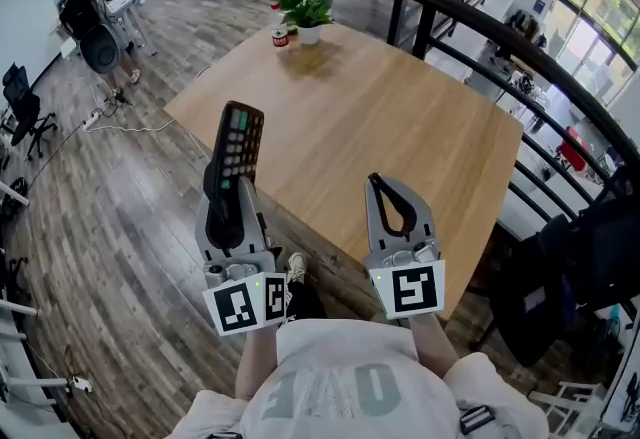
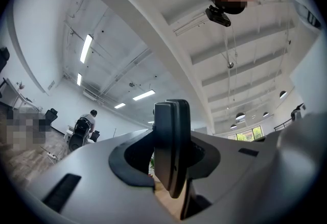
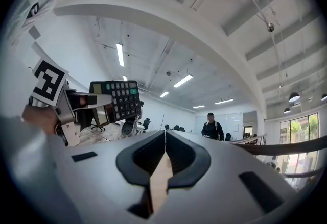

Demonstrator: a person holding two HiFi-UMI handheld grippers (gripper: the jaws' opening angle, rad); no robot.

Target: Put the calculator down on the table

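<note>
We see the left gripper (image 1: 230, 199) at about 7 o'clock in the head view, its jaws clamped partway on the lower end of the calculator (image 1: 240, 145). The calculator stands upright in the air, keys facing 3 o'clock, over the near left edge of the wooden table (image 1: 400, 127) and not resting on it. In the left gripper view we see it edge-on, pinched between the two pads. The right gripper (image 1: 377, 181) sits at about 5 o'clock over the table's near edge, its jaws pressed together with nothing between them. At the table's far corner, toward 12 o'clock, a white pot (image 1: 309, 34) holds a leafy green plant (image 1: 305, 7), and a red can (image 1: 281, 38) stands just beside the pot at its 9 o'clock.
</note>
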